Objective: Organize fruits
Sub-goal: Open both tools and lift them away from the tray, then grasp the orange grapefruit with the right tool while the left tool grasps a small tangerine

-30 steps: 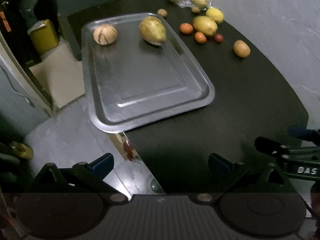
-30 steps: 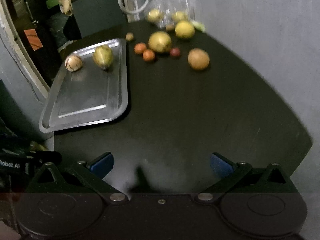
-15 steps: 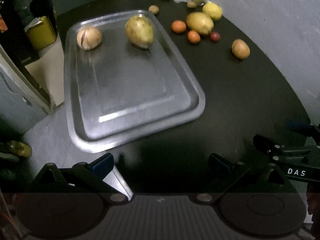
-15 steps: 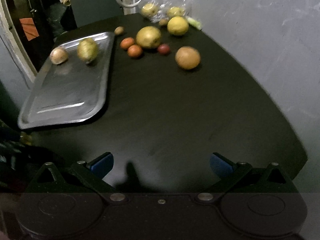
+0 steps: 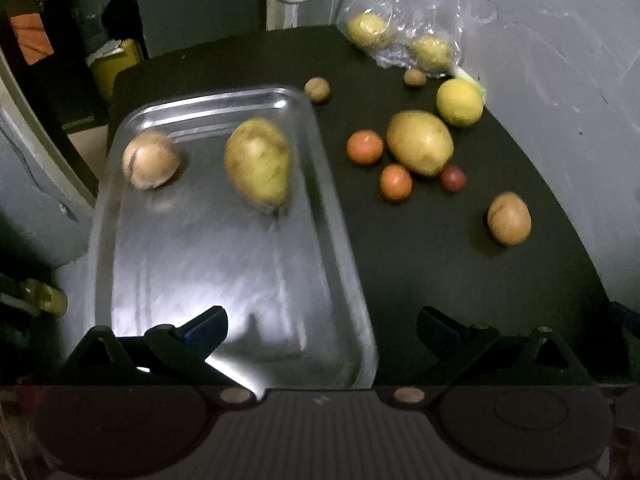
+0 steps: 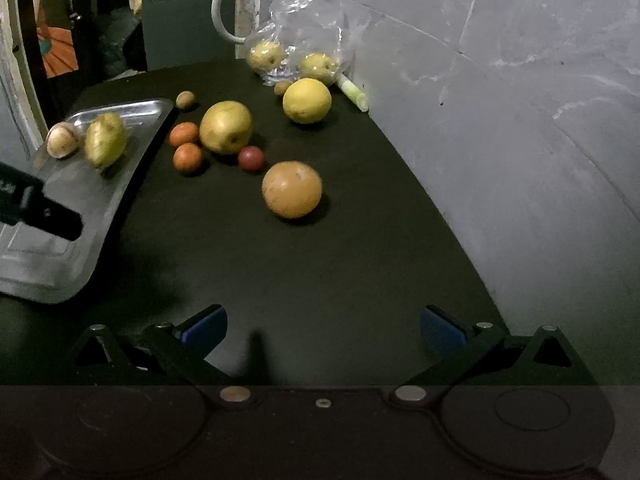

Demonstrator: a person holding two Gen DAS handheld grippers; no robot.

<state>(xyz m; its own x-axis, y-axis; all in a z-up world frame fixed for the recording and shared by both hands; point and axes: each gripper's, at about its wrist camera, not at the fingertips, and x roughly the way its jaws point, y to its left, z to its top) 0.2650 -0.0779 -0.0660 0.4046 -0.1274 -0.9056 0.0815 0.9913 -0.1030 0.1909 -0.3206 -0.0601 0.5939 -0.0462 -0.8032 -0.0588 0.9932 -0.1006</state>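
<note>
my left gripper [image 5: 322, 326] fingers spread, empty, over tray [image 5: 344, 248] | right gripper [image 6: 323, 326] fingers spread (empty too) | fruits loose on worktop [image 6: 320, 264]

Behind the dark desk [image 6: 320, 248] hangs a white hose [image 6: 220, 12], with a yellow container [image 5: 116, 60] left of it.

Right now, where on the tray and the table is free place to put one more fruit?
The tray is bare below the pale round fruit and the yellow-green fruit. The dark table is bare between the brown round fruit and the right tool. Crowded: the far middle around the big yellow fruit and plastic bag.
</note>
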